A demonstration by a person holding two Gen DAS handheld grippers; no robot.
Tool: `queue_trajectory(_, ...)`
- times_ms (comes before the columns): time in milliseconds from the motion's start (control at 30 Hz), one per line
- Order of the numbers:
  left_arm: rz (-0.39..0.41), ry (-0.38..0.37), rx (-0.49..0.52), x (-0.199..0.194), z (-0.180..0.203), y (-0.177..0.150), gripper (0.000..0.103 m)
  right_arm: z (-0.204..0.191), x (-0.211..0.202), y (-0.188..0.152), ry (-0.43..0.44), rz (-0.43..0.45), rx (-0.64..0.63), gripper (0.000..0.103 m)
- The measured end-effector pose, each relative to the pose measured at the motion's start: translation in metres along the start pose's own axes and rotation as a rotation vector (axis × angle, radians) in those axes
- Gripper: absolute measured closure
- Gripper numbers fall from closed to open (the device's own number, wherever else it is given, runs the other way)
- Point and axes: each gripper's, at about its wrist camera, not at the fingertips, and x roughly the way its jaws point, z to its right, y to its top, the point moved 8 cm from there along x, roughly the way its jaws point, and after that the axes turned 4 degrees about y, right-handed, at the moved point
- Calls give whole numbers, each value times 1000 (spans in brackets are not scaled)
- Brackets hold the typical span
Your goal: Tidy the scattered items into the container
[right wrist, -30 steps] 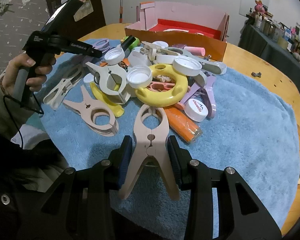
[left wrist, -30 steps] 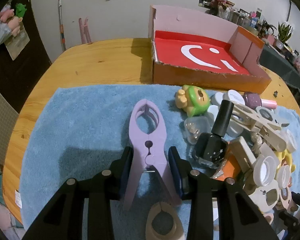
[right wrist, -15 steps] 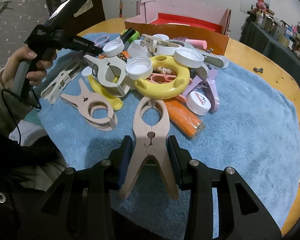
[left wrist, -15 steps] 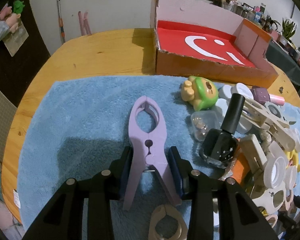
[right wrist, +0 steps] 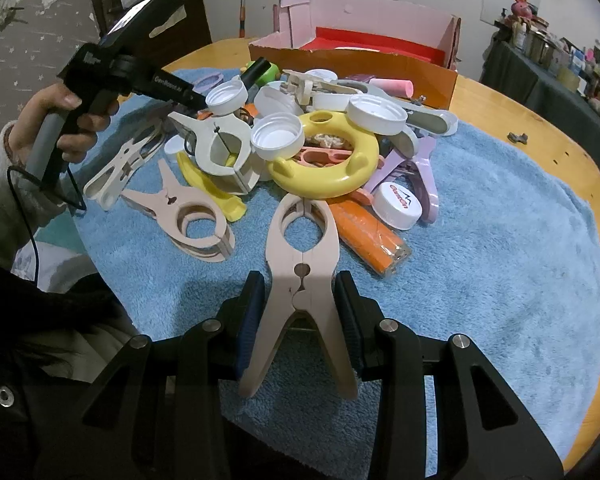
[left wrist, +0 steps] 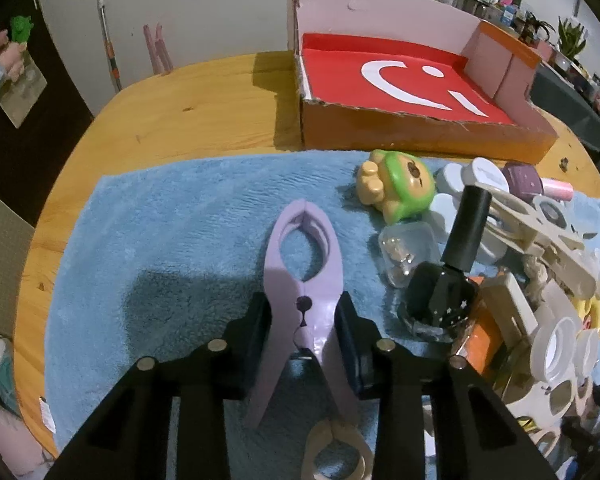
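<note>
My left gripper (left wrist: 303, 322) is clenching its jaws on the lilac clamp (left wrist: 304, 280), lying on the blue towel (left wrist: 159, 240) left of the heap, and only this view is showing the red floor of the cardboard box (left wrist: 400, 76) at the far side. My right gripper (right wrist: 300, 308) is gripping the beige clamp (right wrist: 302, 276) at the heap's near edge, and its view alone is showing the hand (right wrist: 65, 128) carrying the left gripper, plus the yellow ring (right wrist: 332, 176).

Round wooden table (left wrist: 203, 112) under a blue towel (left wrist: 171, 240). Broom handle (left wrist: 107, 40) leaning on the white wall. Cluttered dark shelf (right wrist: 560, 68) at right; potted plant (left wrist: 572, 36) beyond it.
</note>
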Motion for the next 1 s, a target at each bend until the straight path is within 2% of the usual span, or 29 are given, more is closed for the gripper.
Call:
queue_trajectory(533, 48, -8, -5, -13, -1, 5, 68, 1, -7, 8, -29, 24, -15, 69)
queue_trajectory(800, 28, -29, -8, -7, 1, 3, 68, 2, 3, -1, -49, -17, -21, 69)
queue_trajectory(1000, 8, -44, -14, -1, 0, 0, 68, 1, 0, 0, -54, -12, -28, 69)
